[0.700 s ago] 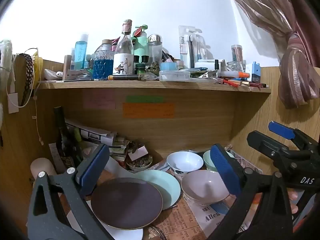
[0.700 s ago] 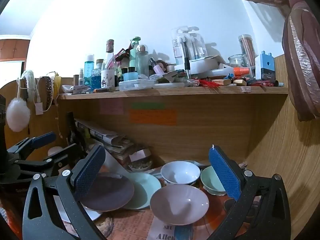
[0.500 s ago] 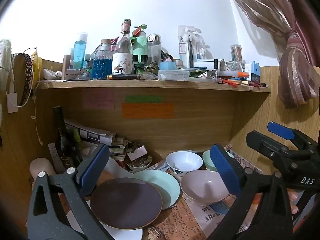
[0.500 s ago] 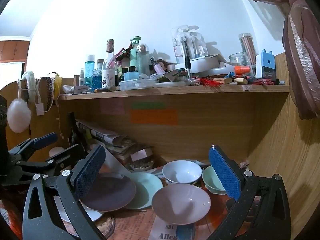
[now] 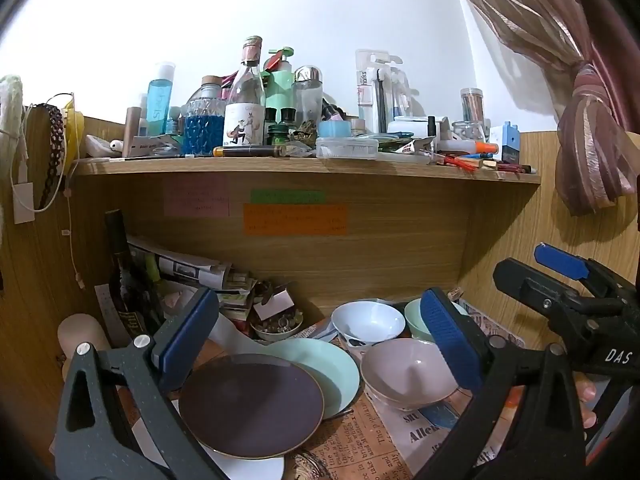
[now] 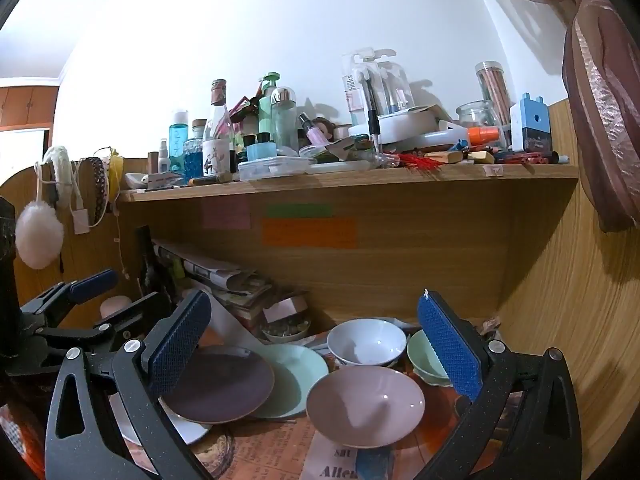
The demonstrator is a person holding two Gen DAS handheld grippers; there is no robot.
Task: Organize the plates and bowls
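Observation:
A dark purple plate [image 5: 250, 406] lies on a mint plate [image 5: 324, 368] and a white plate [image 5: 248, 465]. A pink bowl [image 5: 404, 372], a white bowl [image 5: 368, 320] and a mint bowl [image 5: 414, 314] stand to the right. My left gripper [image 5: 320, 344] is open and empty above the plates. My right gripper [image 6: 316, 348] is open and empty above the purple plate [image 6: 218, 384], mint plate [image 6: 298, 376], pink bowl [image 6: 366, 404], white bowl [image 6: 366, 340] and mint bowl [image 6: 424, 360]. Each gripper shows at the edge of the other's view.
A small dish of trinkets [image 5: 276, 326], stacked papers [image 5: 192, 272] and a dark bottle [image 5: 124, 276] crowd the back left. A wooden shelf [image 5: 304, 168] packed with bottles hangs above. Wooden walls close both sides. Newspaper [image 5: 372, 440] covers the desk.
Both grippers have drifted only slightly; the dishes have not moved and both stay open.

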